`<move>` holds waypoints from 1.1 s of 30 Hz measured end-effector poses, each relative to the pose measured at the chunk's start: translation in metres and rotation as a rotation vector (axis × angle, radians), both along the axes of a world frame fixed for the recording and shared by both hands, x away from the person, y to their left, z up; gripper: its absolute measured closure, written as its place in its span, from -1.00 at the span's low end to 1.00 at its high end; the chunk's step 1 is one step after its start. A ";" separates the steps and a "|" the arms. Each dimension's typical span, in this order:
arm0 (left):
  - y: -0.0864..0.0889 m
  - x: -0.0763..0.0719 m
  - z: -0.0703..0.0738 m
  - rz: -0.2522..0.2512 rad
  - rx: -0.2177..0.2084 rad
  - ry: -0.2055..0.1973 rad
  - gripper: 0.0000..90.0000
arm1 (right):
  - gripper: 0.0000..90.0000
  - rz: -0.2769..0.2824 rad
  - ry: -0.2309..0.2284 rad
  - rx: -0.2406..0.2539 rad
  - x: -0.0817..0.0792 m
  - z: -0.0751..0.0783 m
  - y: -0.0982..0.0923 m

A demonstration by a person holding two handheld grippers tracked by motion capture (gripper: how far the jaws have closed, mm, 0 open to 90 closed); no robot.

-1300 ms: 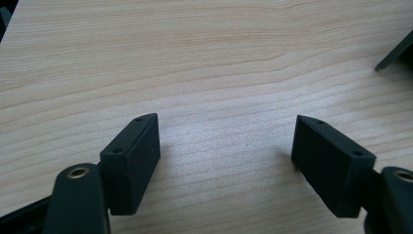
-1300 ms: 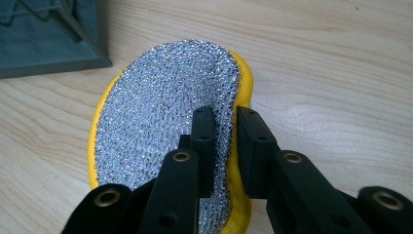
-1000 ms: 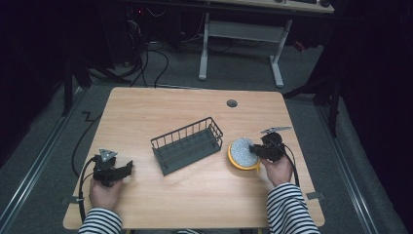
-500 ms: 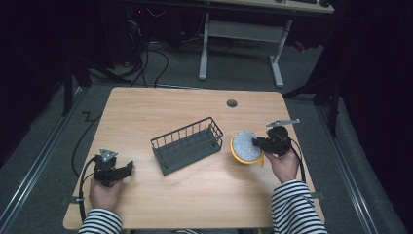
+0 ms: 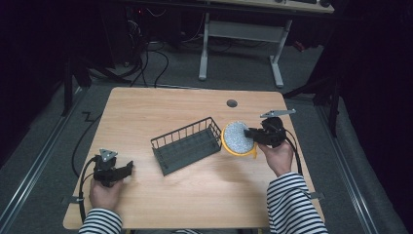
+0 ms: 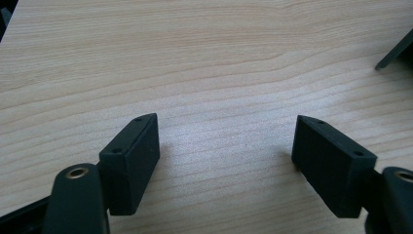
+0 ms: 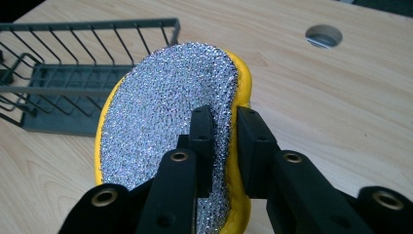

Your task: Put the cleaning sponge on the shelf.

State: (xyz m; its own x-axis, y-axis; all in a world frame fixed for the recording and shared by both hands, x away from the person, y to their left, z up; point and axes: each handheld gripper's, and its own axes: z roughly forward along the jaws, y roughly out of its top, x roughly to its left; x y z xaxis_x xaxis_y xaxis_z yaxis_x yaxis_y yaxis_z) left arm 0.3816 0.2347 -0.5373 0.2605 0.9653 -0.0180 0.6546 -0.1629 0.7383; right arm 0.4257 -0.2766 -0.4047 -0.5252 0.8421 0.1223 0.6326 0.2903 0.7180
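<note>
A round sponge (image 5: 238, 138) with a silver scouring face and a yellow back (image 7: 165, 122) is tilted up off the table, just right of the dark wire basket (image 5: 186, 144). My right gripper (image 5: 251, 134) is shut on the sponge's rim, one jaw on the silver face and one on the yellow side (image 7: 221, 146). My left gripper (image 5: 127, 169) rests near the table's front left corner. Its jaws stand open over bare wood with nothing between them (image 6: 226, 156).
The wire basket (image 7: 73, 73) lies at an angle in the middle of the wooden table (image 5: 160, 107). A round cable hole (image 5: 232, 103) sits near the far edge (image 7: 323, 35). Cables and a desk frame stand on the floor beyond.
My right gripper has lifted the sponge off the table and tilted it up, its silver face now turned more toward the basket. The left gripper has stayed where it was.
</note>
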 end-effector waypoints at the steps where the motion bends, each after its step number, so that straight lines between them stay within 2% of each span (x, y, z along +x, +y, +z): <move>1: 0.000 0.000 0.000 0.001 -0.001 -0.001 -0.42 | 0.74 0.010 -0.007 0.005 0.002 0.005 0.004; 3: 0.000 0.000 0.000 0.001 0.000 0.000 -0.42 | 0.74 0.018 -0.010 0.021 0.004 0.009 0.007; 13: 0.000 0.000 0.000 0.000 0.000 0.001 -0.42 | 0.74 0.045 -0.039 0.037 0.010 0.024 0.022; 26: 0.000 0.000 0.000 0.001 0.000 0.000 -0.42 | 0.73 0.076 -0.043 0.056 0.025 0.030 0.044; 33: 0.000 0.000 0.000 0.001 0.000 0.000 -0.42 | 0.73 0.094 -0.048 0.036 0.037 0.033 0.063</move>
State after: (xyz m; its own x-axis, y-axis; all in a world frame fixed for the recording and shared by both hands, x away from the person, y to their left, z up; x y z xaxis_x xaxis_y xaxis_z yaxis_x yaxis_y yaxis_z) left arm 0.3816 0.2347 -0.5373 0.2599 0.9655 -0.0180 0.6547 -0.1624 0.7383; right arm 0.4627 -0.2139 -0.3719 -0.6077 0.7843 0.1248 0.5685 0.3199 0.7579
